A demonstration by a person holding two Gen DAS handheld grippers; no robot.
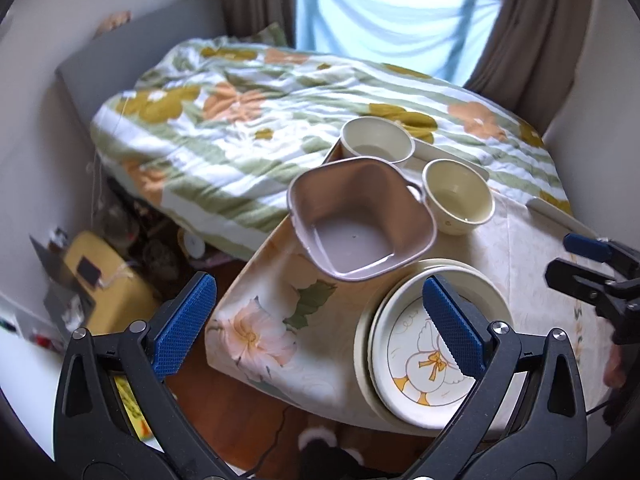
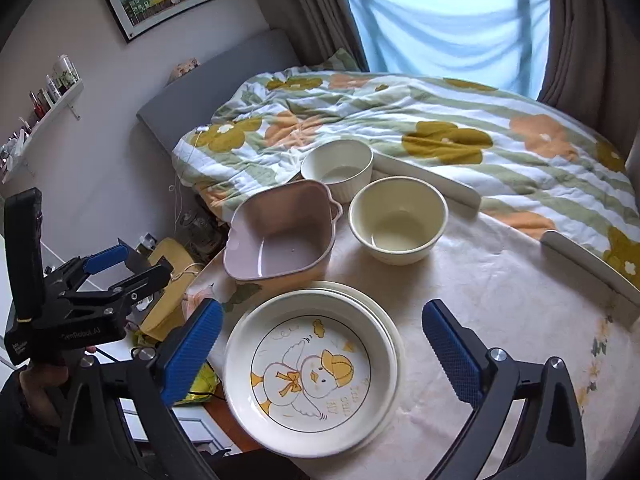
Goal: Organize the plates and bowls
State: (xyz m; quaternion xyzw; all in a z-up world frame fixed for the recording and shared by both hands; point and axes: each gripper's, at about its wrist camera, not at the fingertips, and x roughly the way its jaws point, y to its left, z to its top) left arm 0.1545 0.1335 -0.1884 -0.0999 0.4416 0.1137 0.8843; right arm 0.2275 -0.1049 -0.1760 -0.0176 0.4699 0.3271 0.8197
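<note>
A cream plate with a duck drawing (image 2: 312, 372) lies on top of a stack of plates (image 2: 390, 320) at the near edge of the table (image 2: 500, 280); it also shows in the left wrist view (image 1: 424, 360). Behind it stand a pink square bowl (image 2: 280, 234) (image 1: 360, 220), a cream bowl (image 2: 398, 220) (image 1: 458, 202) and a white ribbed bowl (image 2: 338, 168) (image 1: 376, 142). My right gripper (image 2: 324, 344) is open and empty, hovering over the duck plate. My left gripper (image 1: 316, 328) is open and empty, left of the table's corner; it also shows in the right wrist view (image 2: 120, 268).
The table wears a floral cloth (image 1: 272, 312) and stands against a bed with a flowered quilt (image 2: 400, 120). White rails (image 2: 592, 268) edge the table's far side. A yellow box (image 1: 104, 276) and clutter sit on the floor at left. A wall shelf (image 2: 44, 108) holds bottles.
</note>
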